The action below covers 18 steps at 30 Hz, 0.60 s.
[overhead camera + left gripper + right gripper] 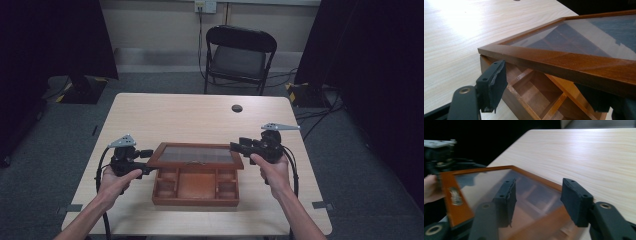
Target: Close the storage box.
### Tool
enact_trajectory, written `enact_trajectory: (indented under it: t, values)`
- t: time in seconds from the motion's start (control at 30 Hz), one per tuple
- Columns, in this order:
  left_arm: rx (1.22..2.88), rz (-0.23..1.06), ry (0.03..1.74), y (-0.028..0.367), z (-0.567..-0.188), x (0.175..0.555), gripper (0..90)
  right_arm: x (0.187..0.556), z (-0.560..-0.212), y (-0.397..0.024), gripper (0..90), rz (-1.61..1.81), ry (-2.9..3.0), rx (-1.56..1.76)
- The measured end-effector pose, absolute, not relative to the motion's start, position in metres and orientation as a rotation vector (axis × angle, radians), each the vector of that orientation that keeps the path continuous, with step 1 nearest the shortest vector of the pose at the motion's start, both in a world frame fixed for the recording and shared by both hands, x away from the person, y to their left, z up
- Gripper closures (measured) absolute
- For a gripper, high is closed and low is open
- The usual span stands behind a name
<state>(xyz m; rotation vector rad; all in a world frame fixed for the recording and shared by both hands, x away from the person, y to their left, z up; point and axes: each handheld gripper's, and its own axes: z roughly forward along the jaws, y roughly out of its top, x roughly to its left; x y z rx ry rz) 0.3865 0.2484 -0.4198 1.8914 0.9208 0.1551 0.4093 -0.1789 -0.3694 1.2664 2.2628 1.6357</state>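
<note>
surface: pale wood table (200, 112), frame centre | box (195, 189) lower centre, glass lid (196, 155) half raised | left gripper (145, 161) clamps lid's edge | right gripper (234, 146) jaws apart above lid | room: grey carpet, black folding chair (240, 55) top centre

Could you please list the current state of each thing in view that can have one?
wooden box: open, compartments look empty.
glass lid: raised, partly open over the box.
left gripper: jaws open, straddling the lid's left edge; grip unclear.
right gripper: jaws open, above the lid's right edge.
folding chair: unfolded, empty, behind the table.
</note>
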Motion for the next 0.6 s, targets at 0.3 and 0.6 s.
enact_trajectory:
  t: [0.3,0.6]
  values:
    - [1.879,0.150,0.914,0.248,-0.418,0.384,26.6,0.406,-0.349,-0.140,55.8,1.671,2.409,1.089]
    - [1.879,0.143,0.908,0.250,-0.419,0.380,26.3,0.400,-0.337,-0.106,62.2,1.645,2.572,0.913]
